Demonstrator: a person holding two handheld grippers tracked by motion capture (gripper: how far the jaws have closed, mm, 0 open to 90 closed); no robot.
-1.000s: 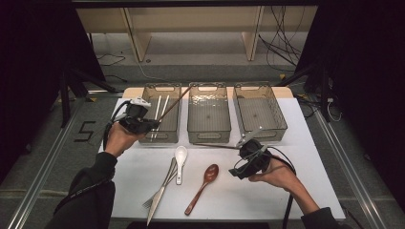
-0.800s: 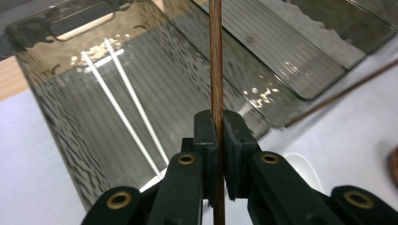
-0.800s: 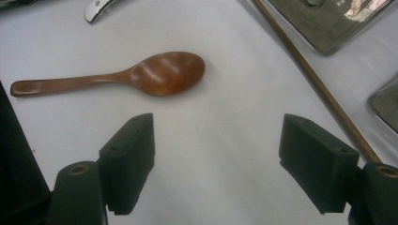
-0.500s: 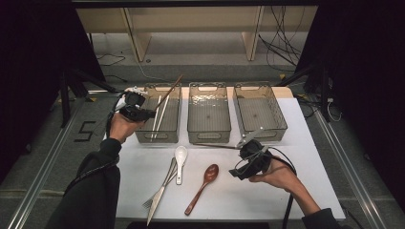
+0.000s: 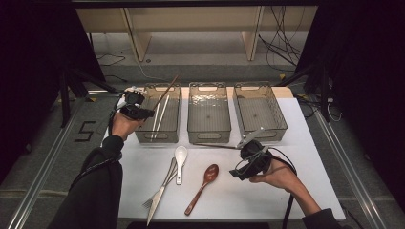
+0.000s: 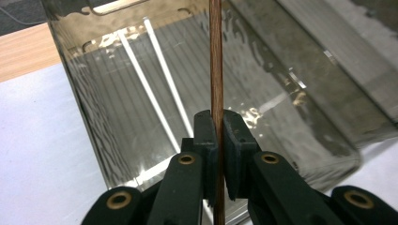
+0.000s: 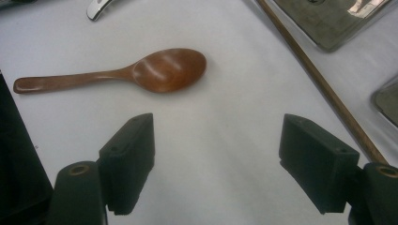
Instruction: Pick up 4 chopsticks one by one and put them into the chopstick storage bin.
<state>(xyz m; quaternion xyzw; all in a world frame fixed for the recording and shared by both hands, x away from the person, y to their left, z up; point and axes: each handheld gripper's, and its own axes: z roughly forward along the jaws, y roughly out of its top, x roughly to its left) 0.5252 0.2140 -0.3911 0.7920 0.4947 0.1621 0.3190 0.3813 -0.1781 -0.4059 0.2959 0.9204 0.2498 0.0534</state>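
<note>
Where tool (image 6: 219,136) clamps, chopstick (image 6: 216,61) between jaws — upright

At the upper left of the high view, a brown wooden chopstick (image 5: 168,89) sits between black jaws with brass-coloured rivets. The bin (image 5: 143,135) beneath is smoky clear grey, ribbed inside, with two white chopsticks (image 5: 158,116) in it. Lower centre, a reddish-brown spoon (image 5: 202,188) and a white spoon (image 5: 180,158) lie on the white counter (image 5: 267,195).
</note>
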